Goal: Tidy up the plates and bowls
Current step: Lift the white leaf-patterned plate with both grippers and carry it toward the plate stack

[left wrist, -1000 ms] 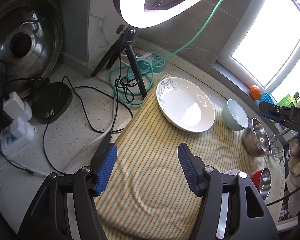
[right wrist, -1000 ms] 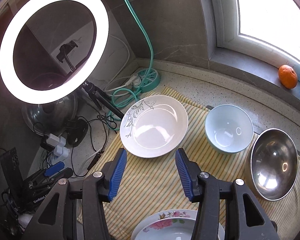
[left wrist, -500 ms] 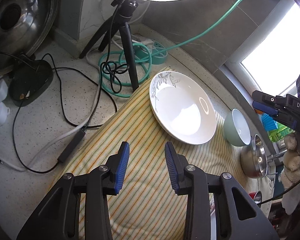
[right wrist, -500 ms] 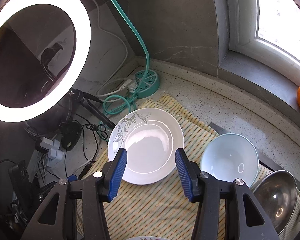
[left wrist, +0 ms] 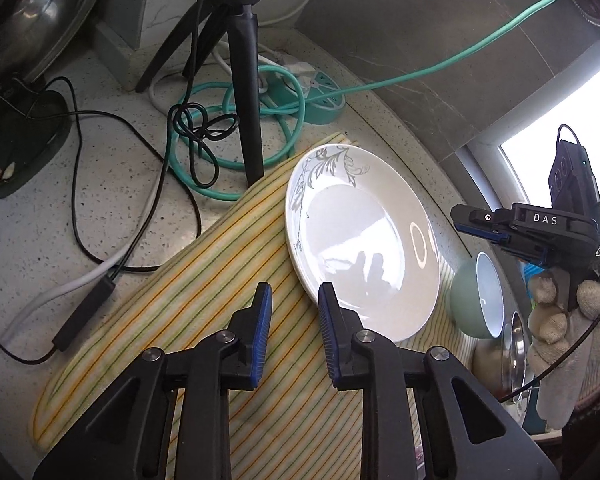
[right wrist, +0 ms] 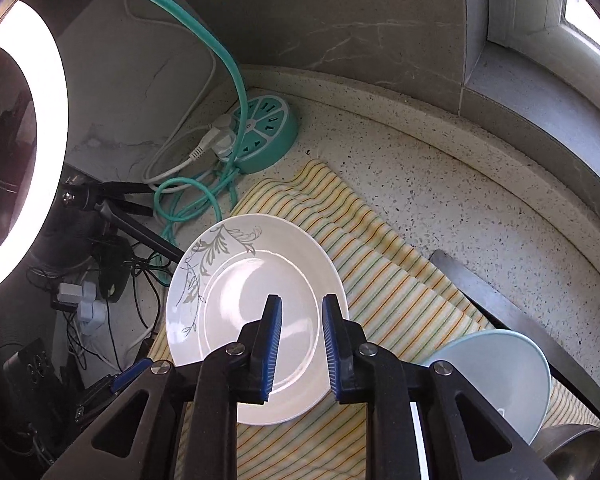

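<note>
Plates first: from my left wrist, the white plate (left wrist: 364, 248) lies on the striped cloth (left wrist: 204, 280), my left gripper (left wrist: 294, 300) narrowing, empty, beside its rim. From my right wrist, my right gripper (right wrist: 300, 312) hovers over it, closing on nothing; next I judge a rim grip.

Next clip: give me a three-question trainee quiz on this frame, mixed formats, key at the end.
1. True or false: the white leaf-patterned plate lies on the yellow striped cloth.
2. The pale blue ceramic bowl sits where? A) on the plate B) beside it C) under it
3. Fill in: the teal round power strip sits near the wall, beyond the ____.

Key: 1 true; 2 B; 3 cloth
</note>
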`<state>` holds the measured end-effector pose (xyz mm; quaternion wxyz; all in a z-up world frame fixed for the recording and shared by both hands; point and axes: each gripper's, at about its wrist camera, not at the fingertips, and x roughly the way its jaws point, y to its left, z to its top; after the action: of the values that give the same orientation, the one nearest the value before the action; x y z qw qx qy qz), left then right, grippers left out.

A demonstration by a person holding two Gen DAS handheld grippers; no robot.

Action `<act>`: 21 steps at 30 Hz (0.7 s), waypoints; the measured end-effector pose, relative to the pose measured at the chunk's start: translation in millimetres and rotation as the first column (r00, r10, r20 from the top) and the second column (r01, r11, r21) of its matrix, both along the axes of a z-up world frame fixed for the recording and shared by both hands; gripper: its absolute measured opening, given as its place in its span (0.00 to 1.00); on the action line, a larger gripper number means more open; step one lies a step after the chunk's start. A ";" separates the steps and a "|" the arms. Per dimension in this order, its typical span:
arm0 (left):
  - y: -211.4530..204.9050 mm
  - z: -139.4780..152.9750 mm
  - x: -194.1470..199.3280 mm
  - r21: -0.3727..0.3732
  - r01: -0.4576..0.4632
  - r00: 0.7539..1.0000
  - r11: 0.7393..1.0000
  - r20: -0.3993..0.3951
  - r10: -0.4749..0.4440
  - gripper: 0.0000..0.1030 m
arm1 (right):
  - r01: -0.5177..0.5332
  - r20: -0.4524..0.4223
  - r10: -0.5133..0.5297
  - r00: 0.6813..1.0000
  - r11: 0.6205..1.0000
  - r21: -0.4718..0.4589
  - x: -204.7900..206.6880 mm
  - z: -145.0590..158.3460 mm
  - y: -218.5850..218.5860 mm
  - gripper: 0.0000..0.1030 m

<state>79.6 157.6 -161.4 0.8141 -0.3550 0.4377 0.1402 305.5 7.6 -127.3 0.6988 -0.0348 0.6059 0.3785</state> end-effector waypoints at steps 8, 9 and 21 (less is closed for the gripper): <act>-4.1 -6.5 14.7 -0.005 -0.007 1.000 1.000 -0.013 0.007 0.18 | -0.019 -0.028 0.018 0.999 0.999 -0.028 13.5 -17.5 14.8 0.13; -4.7 -7.0 16.0 -0.004 -0.005 1.000 1.000 -0.015 0.005 0.18 | -0.022 -0.029 0.021 0.999 0.999 -0.029 14.0 -18.8 16.3 0.12; 1.6 -12.2 24.7 -0.003 -0.008 0.999 1.000 -0.034 0.007 0.15 | -0.029 -0.024 0.027 0.999 0.997 -0.070 24.0 -34.9 23.7 0.11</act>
<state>104.3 159.2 -173.6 0.8054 -0.3557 0.4502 0.1484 329.5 31.2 -162.2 0.6848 -0.0637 0.6263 0.3671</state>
